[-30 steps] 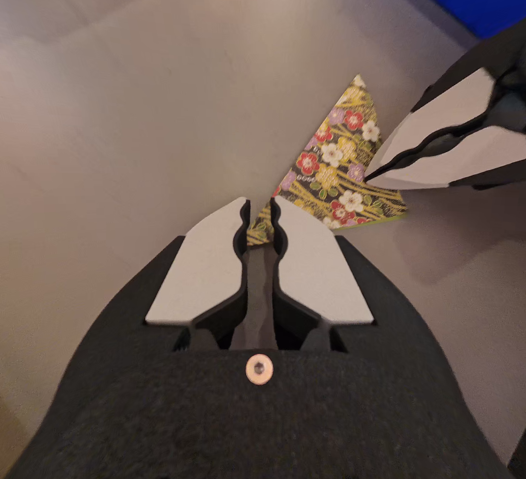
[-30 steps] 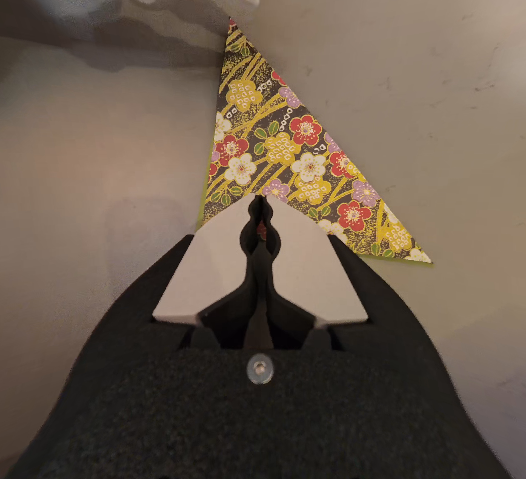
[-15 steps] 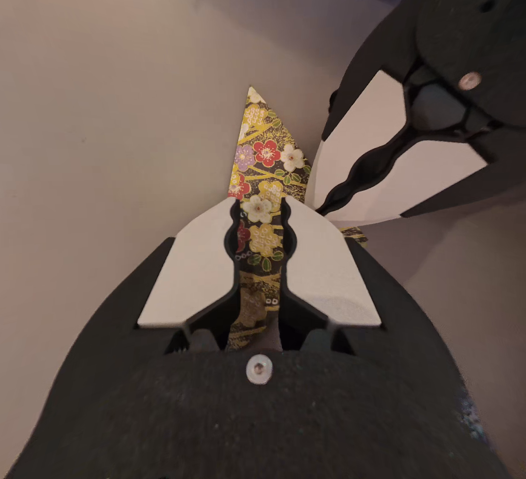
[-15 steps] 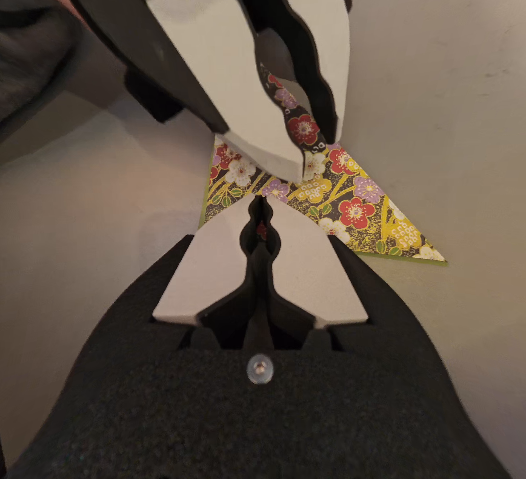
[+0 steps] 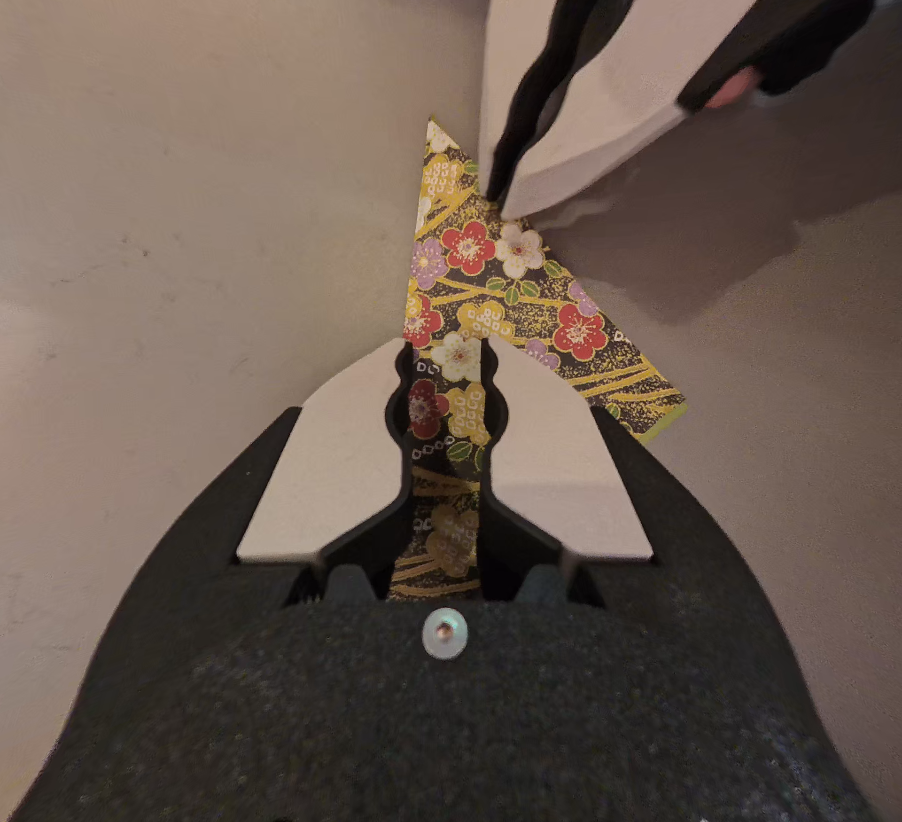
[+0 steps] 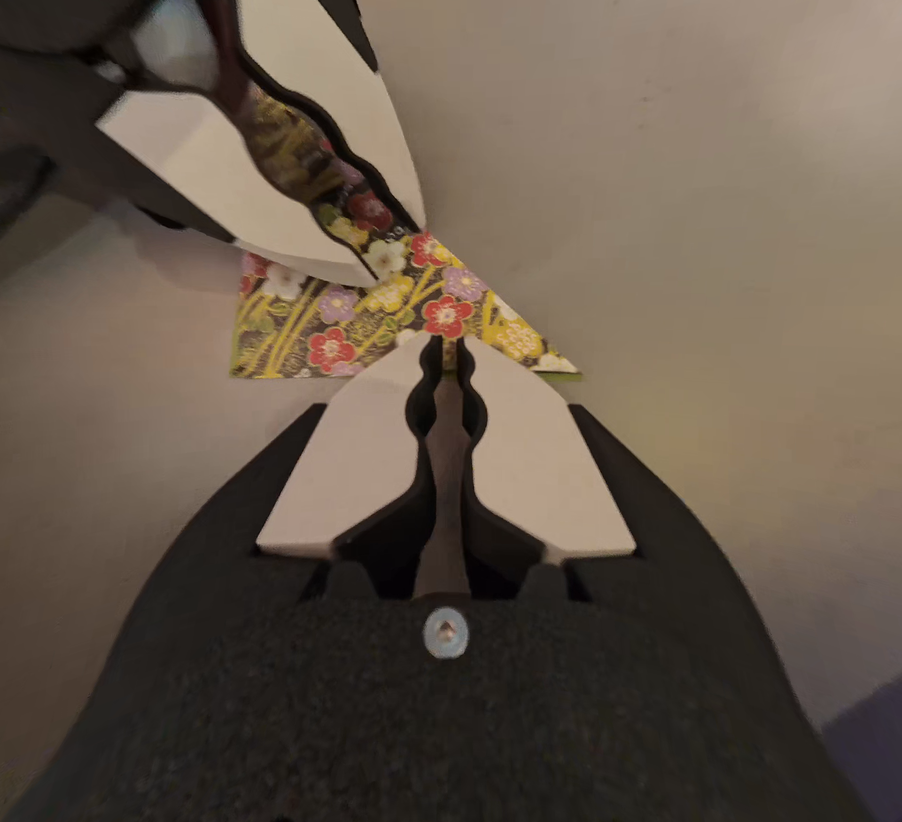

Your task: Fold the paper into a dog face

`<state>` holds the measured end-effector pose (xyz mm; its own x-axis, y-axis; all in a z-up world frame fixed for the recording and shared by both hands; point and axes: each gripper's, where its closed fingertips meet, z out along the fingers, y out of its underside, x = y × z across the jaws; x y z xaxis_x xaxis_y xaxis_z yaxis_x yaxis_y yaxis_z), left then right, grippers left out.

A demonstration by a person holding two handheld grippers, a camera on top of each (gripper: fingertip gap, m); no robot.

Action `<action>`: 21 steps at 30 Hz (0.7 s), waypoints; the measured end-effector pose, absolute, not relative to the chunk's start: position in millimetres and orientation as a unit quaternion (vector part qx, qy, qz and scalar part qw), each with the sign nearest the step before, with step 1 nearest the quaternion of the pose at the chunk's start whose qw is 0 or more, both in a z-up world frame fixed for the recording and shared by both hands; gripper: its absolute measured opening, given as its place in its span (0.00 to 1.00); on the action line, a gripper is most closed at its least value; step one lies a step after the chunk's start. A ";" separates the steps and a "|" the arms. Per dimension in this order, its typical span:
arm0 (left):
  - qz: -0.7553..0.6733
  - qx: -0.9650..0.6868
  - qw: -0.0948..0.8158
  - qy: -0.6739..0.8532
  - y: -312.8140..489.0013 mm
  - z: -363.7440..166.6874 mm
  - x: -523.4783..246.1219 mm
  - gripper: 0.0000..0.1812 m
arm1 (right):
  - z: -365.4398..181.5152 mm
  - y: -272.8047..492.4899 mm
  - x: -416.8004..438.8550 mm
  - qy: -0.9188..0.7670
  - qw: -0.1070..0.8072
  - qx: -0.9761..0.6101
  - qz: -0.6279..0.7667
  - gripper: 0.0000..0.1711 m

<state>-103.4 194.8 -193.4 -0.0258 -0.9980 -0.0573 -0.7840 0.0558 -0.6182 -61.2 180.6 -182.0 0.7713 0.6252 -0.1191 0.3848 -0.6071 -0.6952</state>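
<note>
- The left claw [image 5: 445, 349] has its two pale fingers [image 5: 341, 457] spread a little, with a clear gap between them; the paper [image 5: 493, 300] lies under that gap and shows all the way down it to the black body.
- I cannot tell whether the left claw's tips press on the paper or hover just over it. It does not pinch the sheet.
- In the right wrist view the left claw [image 6: 398, 256] comes in from the upper left, slanting down, and its tips sit over the paper [image 6: 390, 310] near the sheet's upper edge.
- The right claw [image 6: 449, 347] has its fingers [image 6: 532, 466] drawn nearly together, with only a thin slit left between the tips. Nothing sits in that slit; the tips reach the near edge of the paper, which spreads out ahead of them.
- From the left wrist view the right claw [image 5: 495, 203] enters from the upper right, blurred, its tips meeting the paper at the sheet's narrow far end, ahead of the left claw.
- The paper is a folded triangle, dark with gold streaks and red, white, purple and yellow flowers, and a thin green edge shows along one side. It lies flat between the two claws, each of which overlaps it at one end.
- Around both claws is the plain beige table [image 5: 195, 164], lightly scuffed, with the right claw's shadow to the right of the paper.
</note>
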 end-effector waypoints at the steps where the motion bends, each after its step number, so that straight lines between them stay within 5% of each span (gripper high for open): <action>1: -0.211 -0.651 0.250 0.685 195.4 -193.2 -103.3 0.15 | -185.5 184.3 -58.1 -0.293 0.340 -0.880 0.155 0.02; 21: -0.231 -0.634 0.260 0.690 180.7 -185.6 -66.2 0.31 | -195.4 187.3 -57.1 -0.279 0.340 -0.891 0.116 0.00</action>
